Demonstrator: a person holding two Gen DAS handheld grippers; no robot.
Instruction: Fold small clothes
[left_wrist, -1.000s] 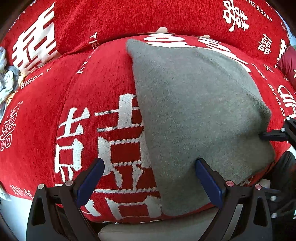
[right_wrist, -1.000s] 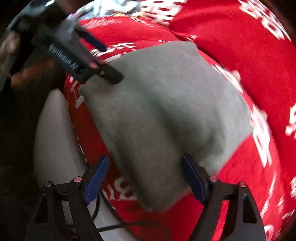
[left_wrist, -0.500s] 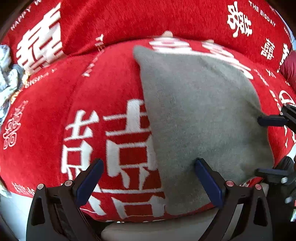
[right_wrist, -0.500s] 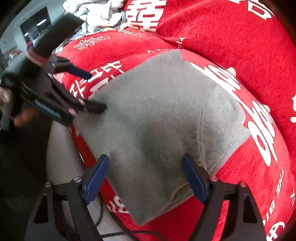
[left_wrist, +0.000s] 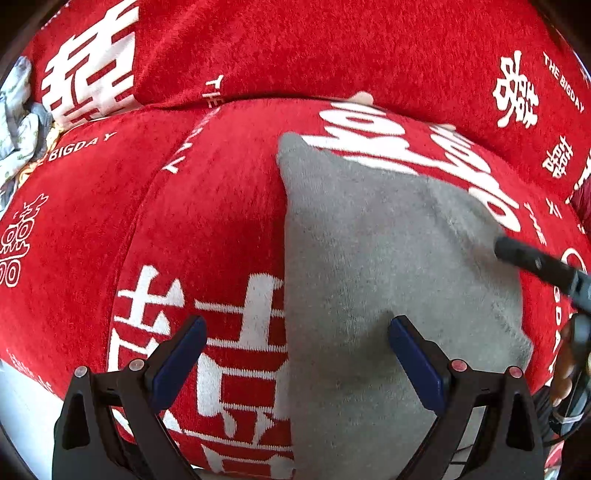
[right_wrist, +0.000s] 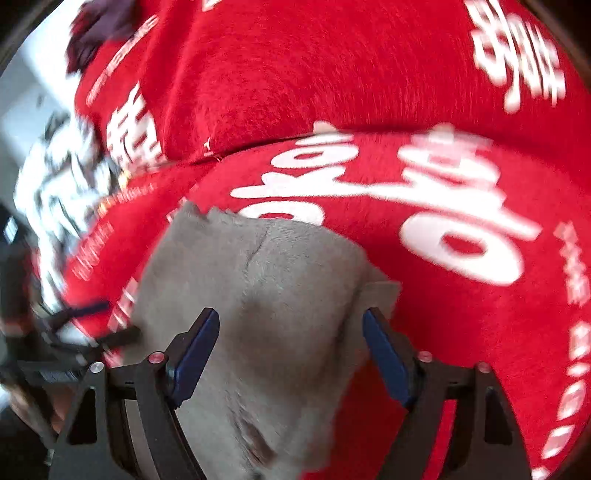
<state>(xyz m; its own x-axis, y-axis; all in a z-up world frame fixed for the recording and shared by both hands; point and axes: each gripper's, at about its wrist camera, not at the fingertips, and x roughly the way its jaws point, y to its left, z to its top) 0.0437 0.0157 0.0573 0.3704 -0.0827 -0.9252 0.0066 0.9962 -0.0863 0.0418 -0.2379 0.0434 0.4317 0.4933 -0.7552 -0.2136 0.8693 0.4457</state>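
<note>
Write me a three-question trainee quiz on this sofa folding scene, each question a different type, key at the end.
1. True or false: the grey garment lies on a red sofa cover printed with white characters.
2. Multiple choice: in the left wrist view, the left gripper has between its fingers: A) only grey cloth; B) the garment's left edge and red cover; C) a patterned bundle.
3. Short answer: in the right wrist view, what lies between the fingers of the right gripper?

Key: 1 true; 2 B; 3 the grey garment, raised in a hump; the jaws are closing but the pads do not press it yet.
</note>
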